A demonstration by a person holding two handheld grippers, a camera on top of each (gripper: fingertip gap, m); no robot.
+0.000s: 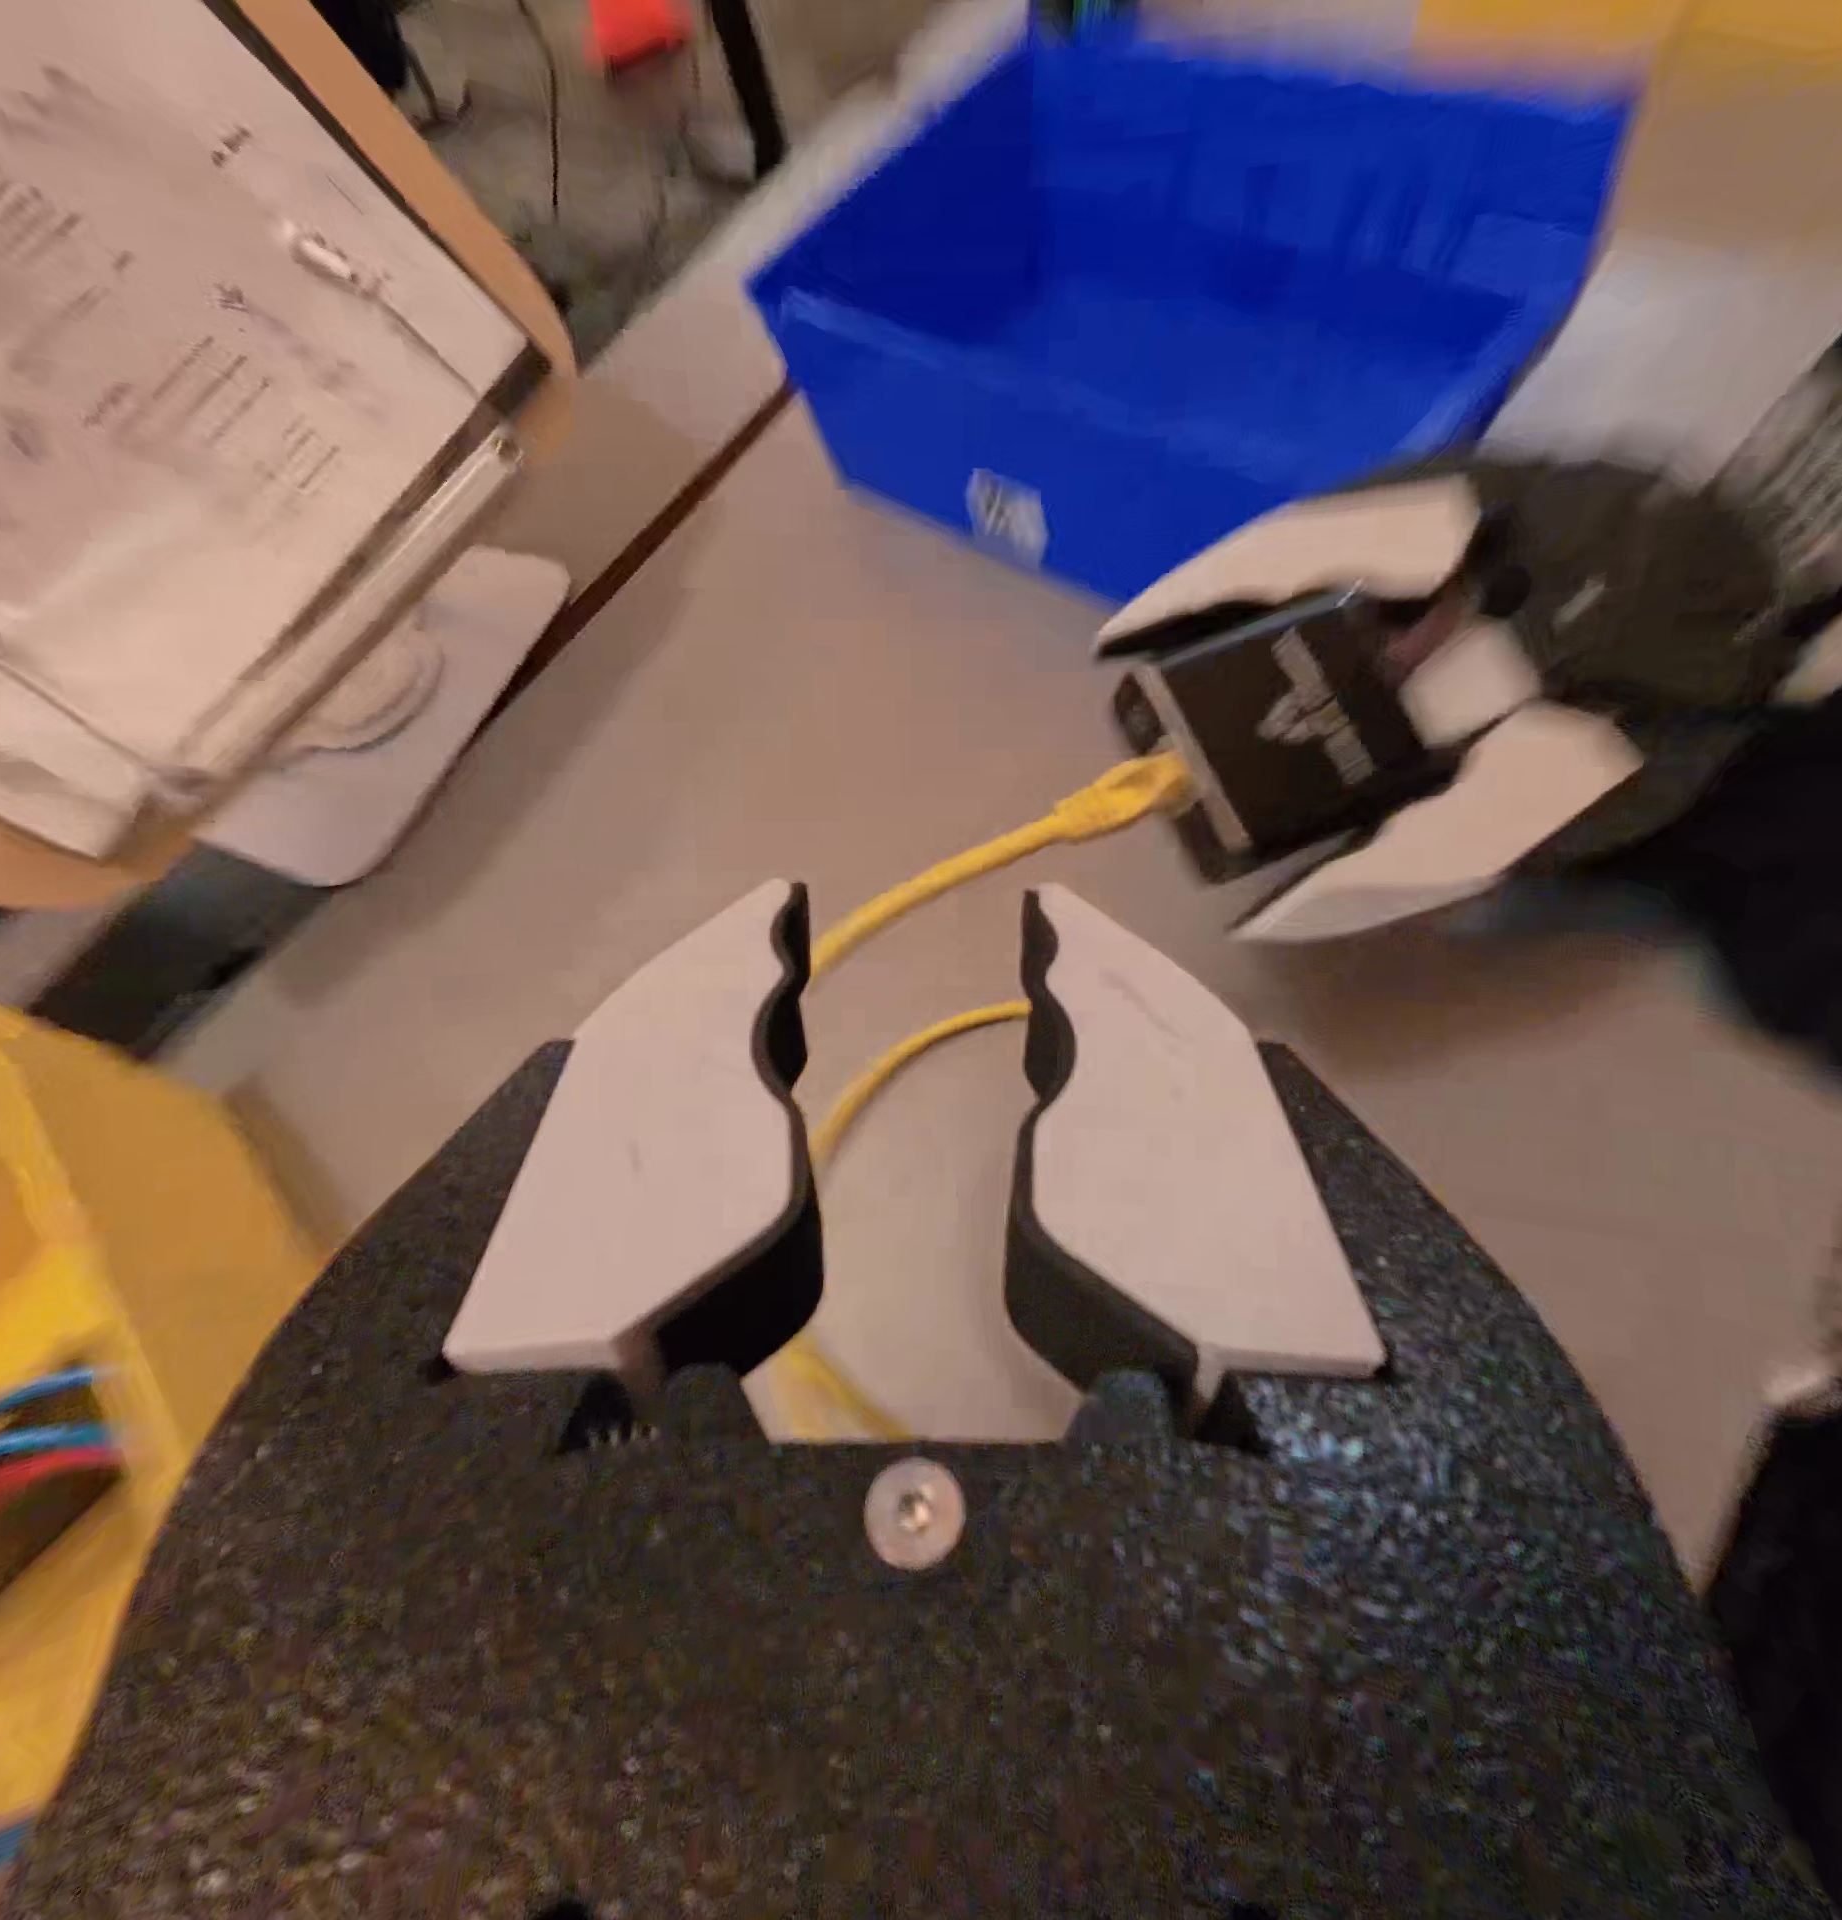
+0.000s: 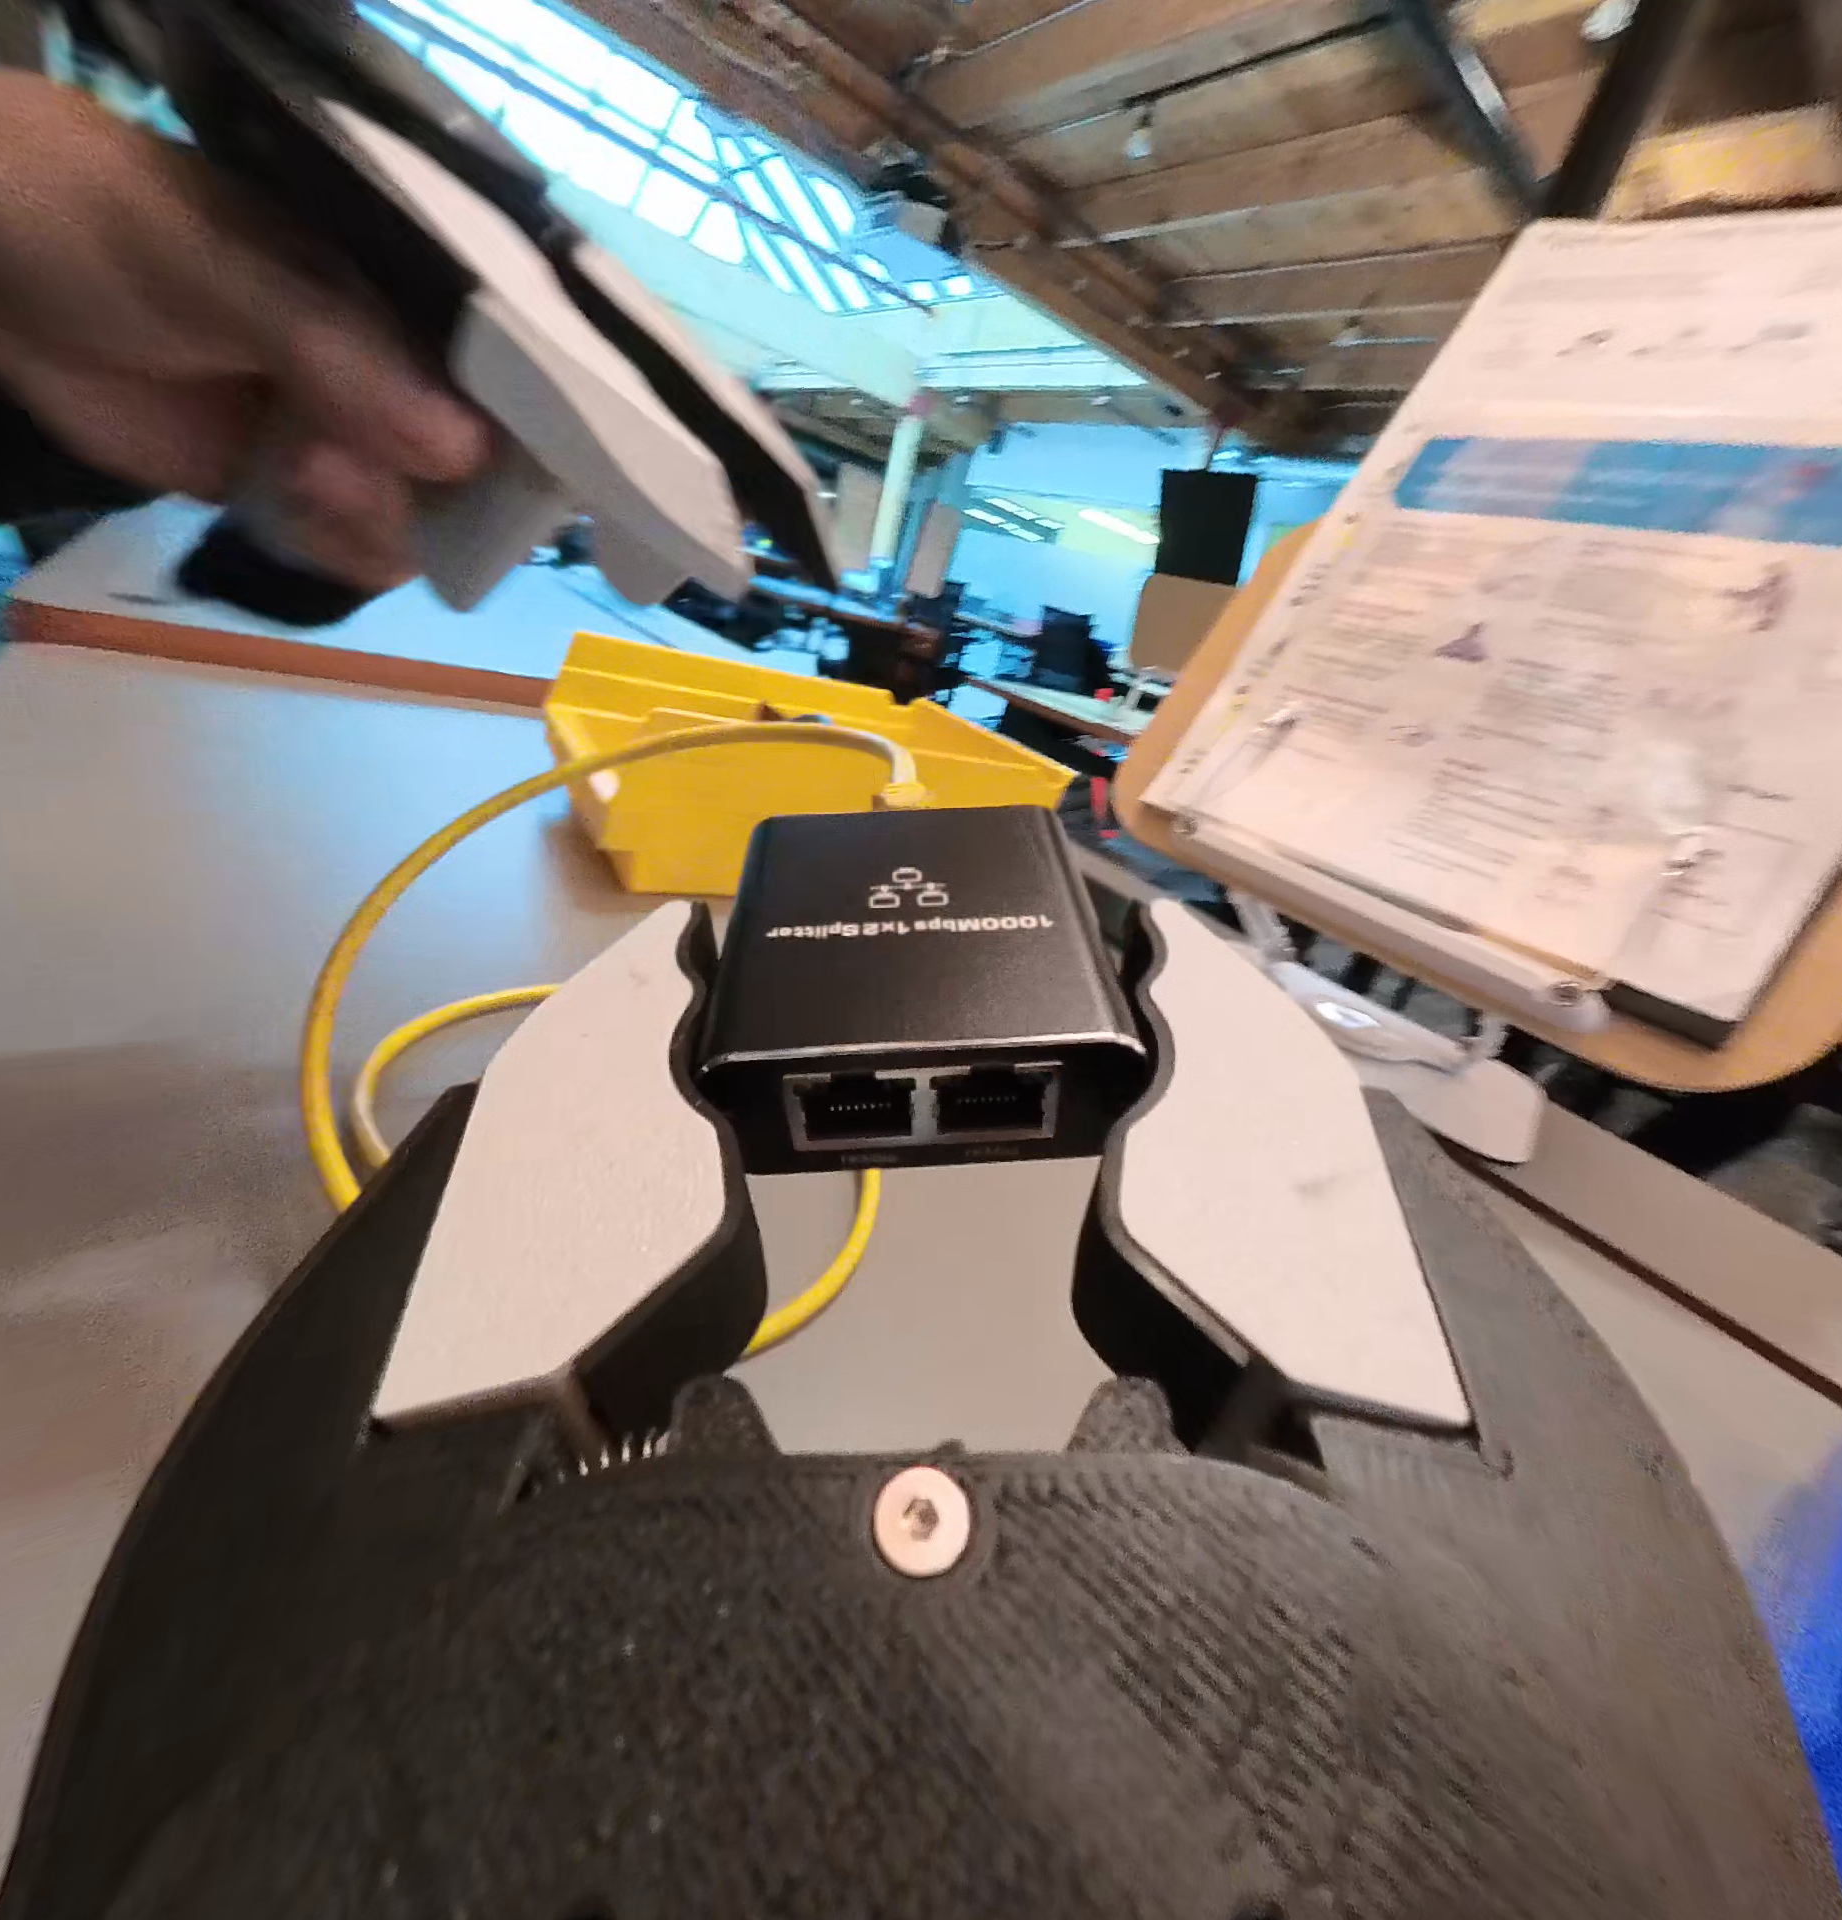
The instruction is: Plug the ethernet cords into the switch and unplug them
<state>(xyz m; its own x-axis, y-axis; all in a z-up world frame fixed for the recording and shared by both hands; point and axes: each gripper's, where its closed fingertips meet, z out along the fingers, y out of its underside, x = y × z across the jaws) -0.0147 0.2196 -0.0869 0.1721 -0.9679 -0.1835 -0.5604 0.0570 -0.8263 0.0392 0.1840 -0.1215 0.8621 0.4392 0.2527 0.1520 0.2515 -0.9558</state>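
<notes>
- Right gripper (image 2: 917,987): clenched on the switch (image 2: 912,966), a small black box, one finger on each long side. The box is lifted clear of the table (image 2: 148,935).
- Switch, near face: two sockets side by side, both vacant, facing the right wrist camera.
- Switch, far face: one yellow ethernet cord (image 2: 460,831) is plugged in there, seen in the left wrist view as a yellow plug (image 1: 1125,795) seated in the box (image 1: 1301,717).
- Cord run: from the plug it arcs leftward, drops to the table and loops back beneath the right gripper. Its other end cannot be made out.
- Left gripper (image 1: 912,914): released, fingers apart with nothing between them, held above the table over the cord loop (image 1: 896,1049). In the right wrist view it appears at upper left (image 2: 626,457), with a hand (image 2: 200,353) on it.
- Yellow bin (image 2: 771,758): on the table beyond the switch in the right wrist view; contents not clear.
- Blue bin (image 1: 1187,301): on the table, far side in the left wrist view, blurred.
- Document stand (image 2: 1561,644): a tilted board bearing printed sheets, at the right in the right wrist view.
</notes>
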